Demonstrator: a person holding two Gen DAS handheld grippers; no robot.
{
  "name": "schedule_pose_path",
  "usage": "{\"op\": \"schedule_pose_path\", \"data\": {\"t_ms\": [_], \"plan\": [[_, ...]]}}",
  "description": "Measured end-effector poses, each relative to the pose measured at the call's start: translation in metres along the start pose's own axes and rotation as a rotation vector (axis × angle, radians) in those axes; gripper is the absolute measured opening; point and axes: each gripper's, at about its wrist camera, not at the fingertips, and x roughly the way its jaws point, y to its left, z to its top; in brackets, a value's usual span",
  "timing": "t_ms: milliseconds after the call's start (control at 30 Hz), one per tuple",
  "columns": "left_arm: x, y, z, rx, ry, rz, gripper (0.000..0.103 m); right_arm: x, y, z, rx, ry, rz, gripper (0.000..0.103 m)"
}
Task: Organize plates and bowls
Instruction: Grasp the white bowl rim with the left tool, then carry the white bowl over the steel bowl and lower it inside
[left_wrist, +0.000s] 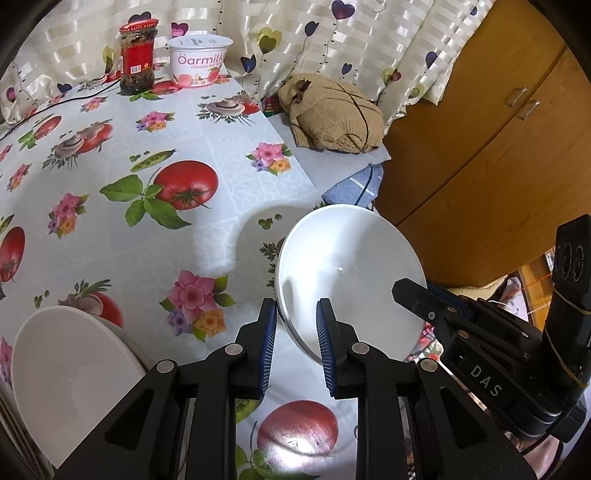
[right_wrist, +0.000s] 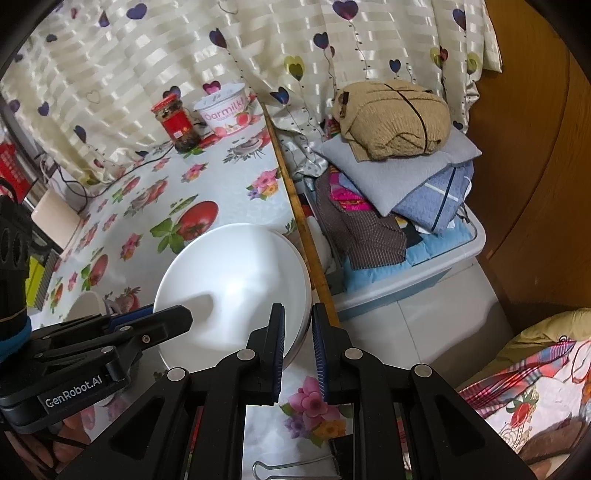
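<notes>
White bowl (right_wrist: 236, 284): tilted at frame centre, rim clamped by right tongs (right_wrist: 298, 339);
Left tongs (left_wrist: 295, 339): released, straddling its rim;
Tabletop (left_wrist: 207, 221): beneath

Two black handheld tools, matte plastic. Left tool (left_wrist: 295, 343): angular arms with triangular cut-outs, round silver rivets at the pivots, ribbed blue pads (left_wrist: 269, 343) lining the inner faces of the fingers. Right tool (right_wrist: 298, 350): same build, same silver rivets and blue ribbed pads (right_wrist: 279, 350). White lettering "DAS" on one flank, "GenRobot.AI" on the other. Small screws along the linkages. Upright black block with three round holes, bound by a thin yellow band.
</notes>
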Motion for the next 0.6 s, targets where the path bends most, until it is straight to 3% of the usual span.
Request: {"op": "schedule_pose_path", "data": {"t_ms": [600], "plan": [[-0.064,0.015,-0.001,-0.026,-0.114,-0.013,0.023,-0.039,0.042,0.012,-0.06,-0.068,0.033,0.015]]}}
